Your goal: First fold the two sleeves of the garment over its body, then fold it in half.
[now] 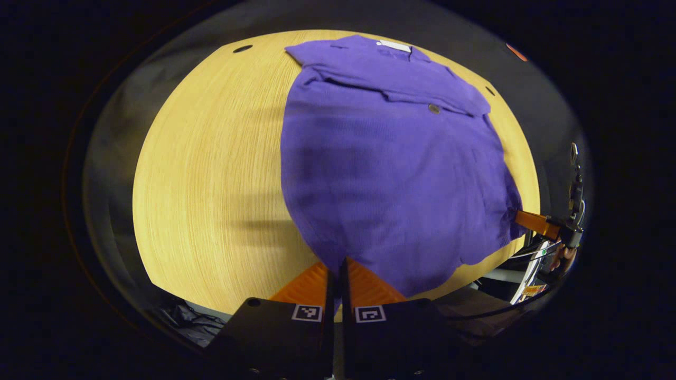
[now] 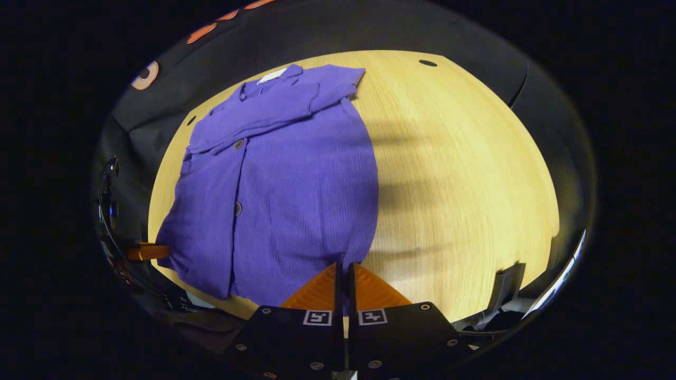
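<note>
Purple ribbed buttoned shirt, sleeves folded over (seemingly) — hem corners pinched by left gripper, right gripper; next, half-fold toward collar.

Blk gripper body w/ screws, square b/w markers.

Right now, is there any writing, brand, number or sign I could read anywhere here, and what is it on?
No readable text.
White tag at the collar of the purple garment: too small to read.
Square black-and-white markers on the left tool and the right tool: coded patterns, not words.
</note>
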`<state>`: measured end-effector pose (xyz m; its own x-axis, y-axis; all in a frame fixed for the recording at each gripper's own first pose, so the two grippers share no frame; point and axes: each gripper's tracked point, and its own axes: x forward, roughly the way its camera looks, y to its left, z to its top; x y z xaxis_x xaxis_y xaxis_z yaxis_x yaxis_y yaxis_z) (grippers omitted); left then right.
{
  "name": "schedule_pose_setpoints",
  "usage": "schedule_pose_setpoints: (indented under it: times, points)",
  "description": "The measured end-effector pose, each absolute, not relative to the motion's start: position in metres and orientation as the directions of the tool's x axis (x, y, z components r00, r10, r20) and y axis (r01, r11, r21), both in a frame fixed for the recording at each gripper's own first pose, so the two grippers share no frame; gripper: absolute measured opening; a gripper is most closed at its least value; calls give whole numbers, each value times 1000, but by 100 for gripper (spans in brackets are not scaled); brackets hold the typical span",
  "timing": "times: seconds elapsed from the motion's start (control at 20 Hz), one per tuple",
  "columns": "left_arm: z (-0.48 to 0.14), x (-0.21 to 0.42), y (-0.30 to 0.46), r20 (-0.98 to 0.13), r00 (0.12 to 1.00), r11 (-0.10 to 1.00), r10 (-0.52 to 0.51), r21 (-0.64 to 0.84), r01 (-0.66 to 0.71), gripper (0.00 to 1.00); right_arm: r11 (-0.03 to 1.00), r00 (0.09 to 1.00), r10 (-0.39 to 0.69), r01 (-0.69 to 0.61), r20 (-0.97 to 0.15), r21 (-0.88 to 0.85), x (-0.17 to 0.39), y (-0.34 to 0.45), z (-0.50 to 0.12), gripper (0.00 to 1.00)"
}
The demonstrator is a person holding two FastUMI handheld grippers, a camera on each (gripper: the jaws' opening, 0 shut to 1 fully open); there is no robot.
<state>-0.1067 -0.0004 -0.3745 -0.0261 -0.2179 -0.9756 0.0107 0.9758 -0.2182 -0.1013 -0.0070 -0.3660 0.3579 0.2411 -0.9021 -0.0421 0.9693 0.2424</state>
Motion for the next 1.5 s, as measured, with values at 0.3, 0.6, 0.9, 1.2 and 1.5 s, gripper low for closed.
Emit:
schedule_pose_setpoints:
  times: [0.3, 0.6, 0.9, 1.2, 1.5]
  points:
    - [-353, -59, 1, -967, 24, 961, -253, -248, 125, 8, 985, 440, 171, -44, -882, 169, -71, -3, -323, 3]
    - [-359, -62, 3, -961, -6, 948, -275, -272, 165, 8, 994, 312, 100, -79, -945, 79, -120, -13, -380, 36]
    - [-359, -70, 7, -967, -7, 961, -253, -252, 113, 8, 992, 261, 48, -124, -964, 16, -124, -40, -413, 95]
    - [-364, -79, 8, -972, -19, 971, -235, -235, 43, 8, 992, 205, 110, -88, -973, 94, -124, -35, -420, 90]
    - [-368, -78, 1, -967, -27, 967, -253, -254, 14, 8, 984, 212, 177, -41, -961, 172, -115, -9, -412, 4]
